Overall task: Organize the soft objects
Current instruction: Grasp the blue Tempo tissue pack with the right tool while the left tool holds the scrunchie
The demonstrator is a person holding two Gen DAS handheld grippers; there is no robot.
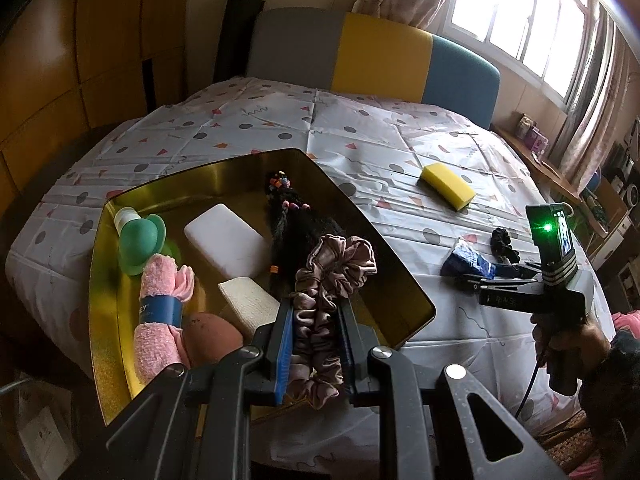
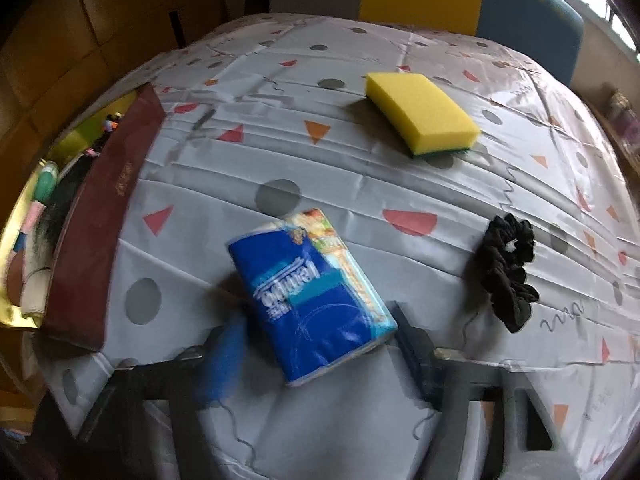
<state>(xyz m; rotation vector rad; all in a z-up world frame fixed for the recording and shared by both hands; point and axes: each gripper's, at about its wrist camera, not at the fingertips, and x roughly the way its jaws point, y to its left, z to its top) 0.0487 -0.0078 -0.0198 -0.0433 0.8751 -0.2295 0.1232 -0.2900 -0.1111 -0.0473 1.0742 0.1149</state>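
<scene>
Left tongs point(image 1: 316, 336) pinching scrunchie point(image 1: 328, 280) over tray point(image 1: 120, 344), likely to drop in. Right tongs point(image 2: 316, 344) spread around tissue pack point(image 2: 310, 300) on bed point(image 2: 360, 184), not yet gripping.

Daylight enters through the window point(image 1: 532, 28) at 1 o'clock, overexposed. Both fisheye views bend and darken at the edges. The right wrist view shows motion blur.
</scene>
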